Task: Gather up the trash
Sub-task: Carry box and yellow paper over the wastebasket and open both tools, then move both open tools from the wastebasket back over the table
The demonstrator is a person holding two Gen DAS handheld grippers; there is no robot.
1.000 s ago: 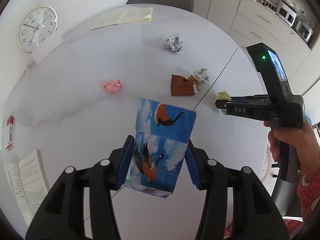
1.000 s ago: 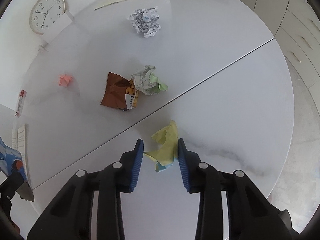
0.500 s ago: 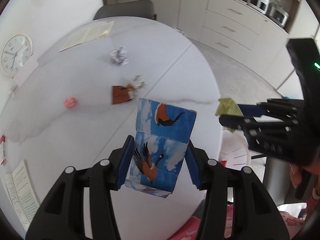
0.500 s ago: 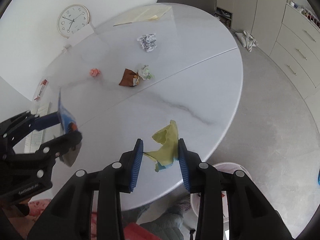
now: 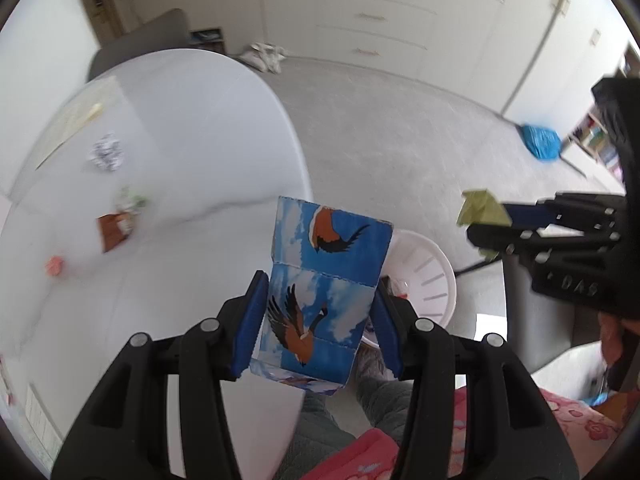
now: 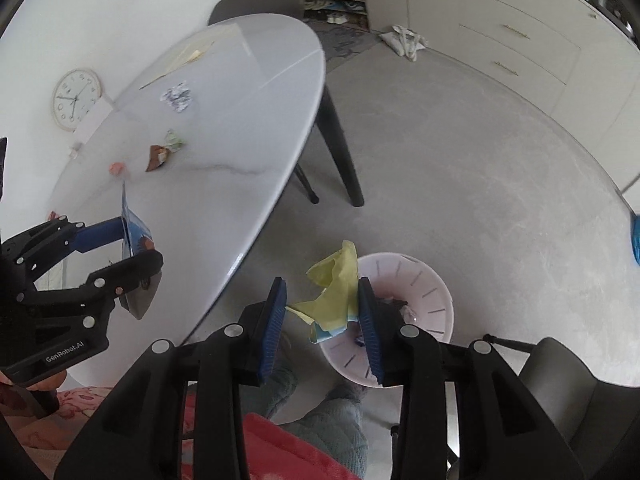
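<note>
So there's a round white marble-look table (image 6: 224, 128) with a seam running across it. On top: a crumpled printed paper ball (image 6: 178, 98), a brown wrapper (image 6: 157, 157) touching a greenish-white wad (image 6: 174, 140), a small pink scrap (image 6: 117, 168), and an open booklet (image 6: 188, 54) at the far edge. The grey floor (image 6: 480, 184) has a white slotted bin (image 6: 416, 296) beside the table, plus a blue bag (image 5: 540, 142) further off.

Grey floor (image 6: 460, 168), cream drawers (image 6: 520, 32), white oval table (image 6: 224, 152).
</note>
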